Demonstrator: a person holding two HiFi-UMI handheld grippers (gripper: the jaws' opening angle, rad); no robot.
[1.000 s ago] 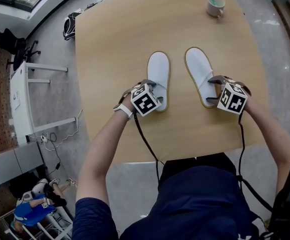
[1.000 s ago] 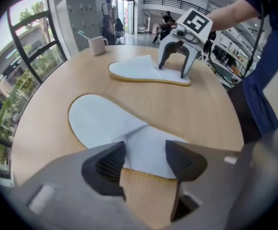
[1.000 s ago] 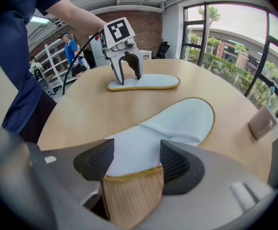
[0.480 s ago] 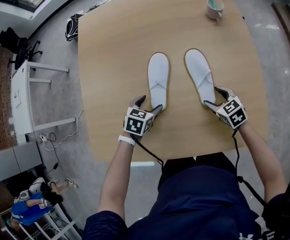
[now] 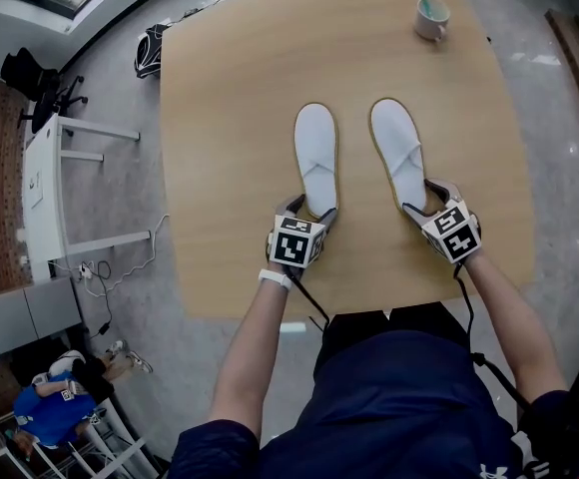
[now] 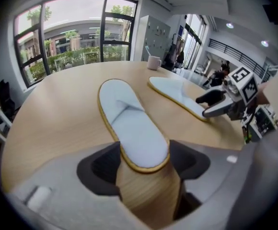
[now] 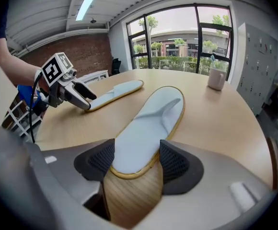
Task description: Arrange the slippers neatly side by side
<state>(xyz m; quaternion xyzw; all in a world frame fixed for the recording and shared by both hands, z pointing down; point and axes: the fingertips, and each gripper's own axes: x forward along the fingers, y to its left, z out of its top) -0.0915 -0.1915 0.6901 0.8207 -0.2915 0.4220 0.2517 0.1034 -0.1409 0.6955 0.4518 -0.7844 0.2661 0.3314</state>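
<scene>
Two white slippers with tan rims lie flat on the wooden table (image 5: 230,118), toes pointing away from me. My left gripper (image 5: 307,210) straddles the heel of the left slipper (image 5: 316,153); its jaws have just been closing, and both pads meet the heel's rim (image 6: 129,123). My right gripper (image 5: 427,200) does the same on the right slipper (image 5: 399,148), jaws just closing, pads against the heel (image 7: 148,128). Each gripper view shows the other gripper: the right gripper (image 6: 203,105) and the left gripper (image 7: 86,99). The right slipper's toe angles slightly left.
A white mug (image 5: 431,13) with a toothbrush stands at the table's far right. The table's near edge runs just behind both grippers. Off the table to the left are a white desk (image 5: 45,183), a black chair (image 5: 30,83) and a bag (image 5: 148,50) on the floor.
Both grippers have rolled upright and drawn back toward me, from beside the slippers' heels to squarely behind them. The slippers have stayed nearly where they were.
</scene>
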